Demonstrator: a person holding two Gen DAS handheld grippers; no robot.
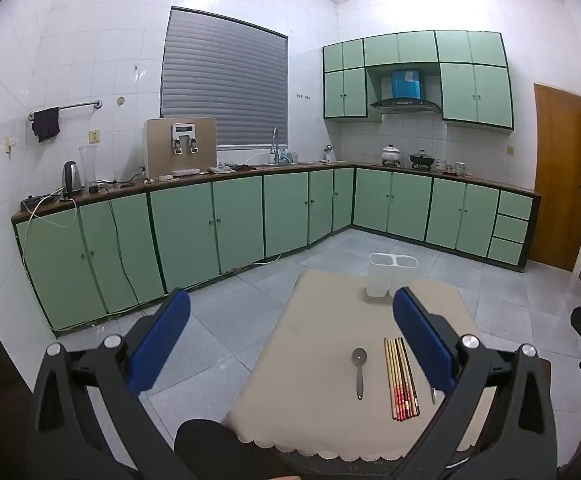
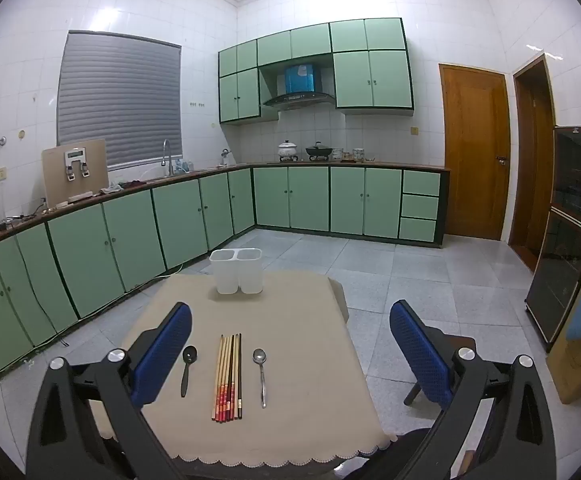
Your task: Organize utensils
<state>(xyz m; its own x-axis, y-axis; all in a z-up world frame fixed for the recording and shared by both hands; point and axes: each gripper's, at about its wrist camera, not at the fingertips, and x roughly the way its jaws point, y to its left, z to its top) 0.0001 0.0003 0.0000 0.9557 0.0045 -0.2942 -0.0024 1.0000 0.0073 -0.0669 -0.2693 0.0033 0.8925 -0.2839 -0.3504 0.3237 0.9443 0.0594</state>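
**Both grippers hovering wide apart above the laid-out utensils**

The left gripper [image 1: 290, 320] is hanging above the near left part of the table [image 1: 310, 380], its blue-padded fingers [image 1: 162, 340] standing far apart and holding nothing. The right gripper [image 2: 290, 328] is hanging over the near edge of the same table [image 2: 310, 320], its fingers [image 2: 418, 356] likewise spread wide with nothing between them.

A beige cloth with a scalloped edge is covering the table. On it, toward the near side, the utensils are lying in a row, handles pointing toward the cameras. In the right wrist view, a dark spoon [image 2: 187, 368] is lying on the left, just beside the left finger pad. A bundle of chopsticks [image 2: 228, 378] is lying in the middle, side by side and touching, with red decorated ends nearest the camera. A metal spoon [image 2: 261, 374] is lying to their right, apart from them.

In the left wrist view the dark spoon [image 1: 359, 372] and the chopsticks [image 1: 401, 378] are showing again, while the right finger is hiding most of the metal spoon [image 1: 433, 395].

A white two-compartment holder [image 2: 236, 271] is standing upright at the far edge of the table, well apart from the utensils; the left wrist view shows it [image 1: 390, 276] too.

Green kitchen cabinets [image 2: 130, 240] are lining the walls behind.
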